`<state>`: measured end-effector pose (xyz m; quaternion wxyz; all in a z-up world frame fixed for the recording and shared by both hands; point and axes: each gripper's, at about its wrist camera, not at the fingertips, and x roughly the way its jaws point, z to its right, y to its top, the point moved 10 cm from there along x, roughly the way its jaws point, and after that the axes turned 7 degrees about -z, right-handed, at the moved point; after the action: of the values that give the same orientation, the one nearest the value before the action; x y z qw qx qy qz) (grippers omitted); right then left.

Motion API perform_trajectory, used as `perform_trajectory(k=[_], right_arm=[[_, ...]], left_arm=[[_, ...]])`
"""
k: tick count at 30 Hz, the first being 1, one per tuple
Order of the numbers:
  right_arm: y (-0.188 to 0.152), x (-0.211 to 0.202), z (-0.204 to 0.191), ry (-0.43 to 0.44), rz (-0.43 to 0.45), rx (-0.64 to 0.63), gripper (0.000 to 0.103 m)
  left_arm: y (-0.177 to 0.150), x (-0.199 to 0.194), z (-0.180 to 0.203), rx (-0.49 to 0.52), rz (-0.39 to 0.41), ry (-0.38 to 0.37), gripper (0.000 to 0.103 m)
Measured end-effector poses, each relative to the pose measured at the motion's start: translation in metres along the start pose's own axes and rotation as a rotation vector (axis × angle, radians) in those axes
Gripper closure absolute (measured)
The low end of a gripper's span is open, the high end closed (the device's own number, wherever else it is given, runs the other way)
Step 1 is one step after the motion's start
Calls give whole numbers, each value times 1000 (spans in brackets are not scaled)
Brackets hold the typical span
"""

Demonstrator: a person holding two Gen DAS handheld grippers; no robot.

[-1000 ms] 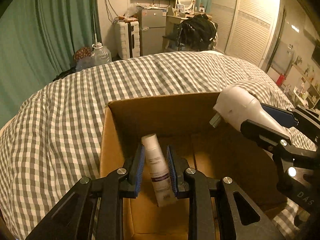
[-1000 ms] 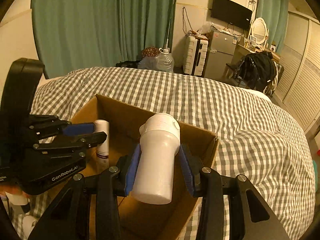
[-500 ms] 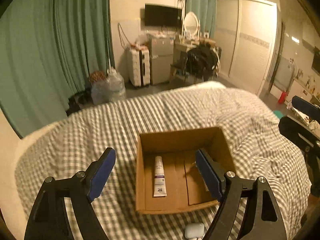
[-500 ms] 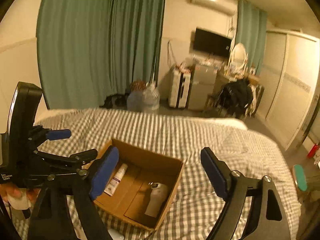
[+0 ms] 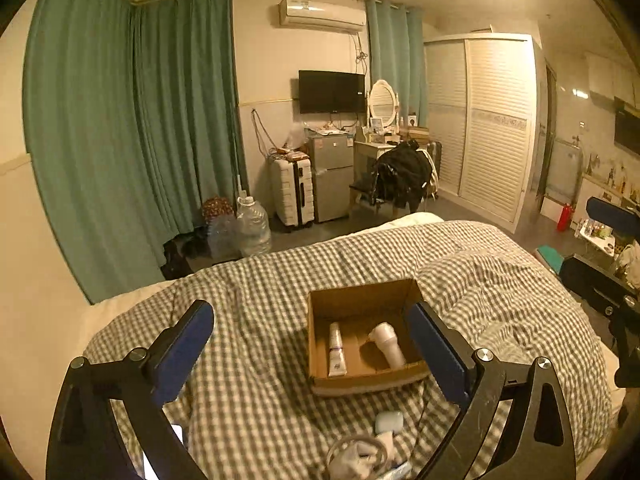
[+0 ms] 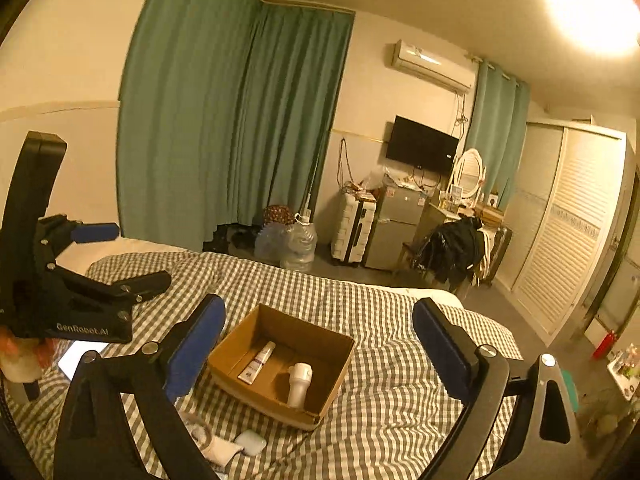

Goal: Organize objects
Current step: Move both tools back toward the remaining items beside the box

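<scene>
Grey-white checked duvet [image 5: 260,360], brown box [image 5: 360,300]

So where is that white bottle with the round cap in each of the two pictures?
Left wrist view: the white bottle lies in the right half of the cardboard box, lower middle of the picture.
Right wrist view: the same bottle lies near the box's right front corner, just below centre.
Shared landmark: the white tube lying to the bottle's left in the box.

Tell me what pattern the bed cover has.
The bed cover has a grey and white check pattern, clearest in the left wrist view.
</scene>
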<state>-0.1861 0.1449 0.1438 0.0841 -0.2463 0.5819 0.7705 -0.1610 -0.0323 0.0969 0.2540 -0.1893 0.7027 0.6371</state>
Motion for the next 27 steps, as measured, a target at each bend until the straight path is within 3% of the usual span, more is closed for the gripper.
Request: perform_trajectory(k=[5, 10, 16, 20, 23, 27], right_arm=[[-30, -18, -21, 41, -35, -11, 5], [-82, -7, -34, 60, -123, 34, 5], [-171, 27, -62, 117, -257, 18, 5], [-242, 58, -82, 121, -382, -1, 5], [-284, 72, -99, 194, -472, 27, 5], [-312, 85, -123, 251, -543, -4, 5]], left_arm=[[-41, -9, -5, 6, -10, 14, 1], [-102, 4, -7, -12, -52, 68, 1], [-197, 44, -4, -111, -171, 124, 1], [-252, 74, 4, -107, -299, 117, 1], [-275, 80, 8, -87, -337, 114, 1], [-290, 81, 15, -67, -365, 91, 1]])
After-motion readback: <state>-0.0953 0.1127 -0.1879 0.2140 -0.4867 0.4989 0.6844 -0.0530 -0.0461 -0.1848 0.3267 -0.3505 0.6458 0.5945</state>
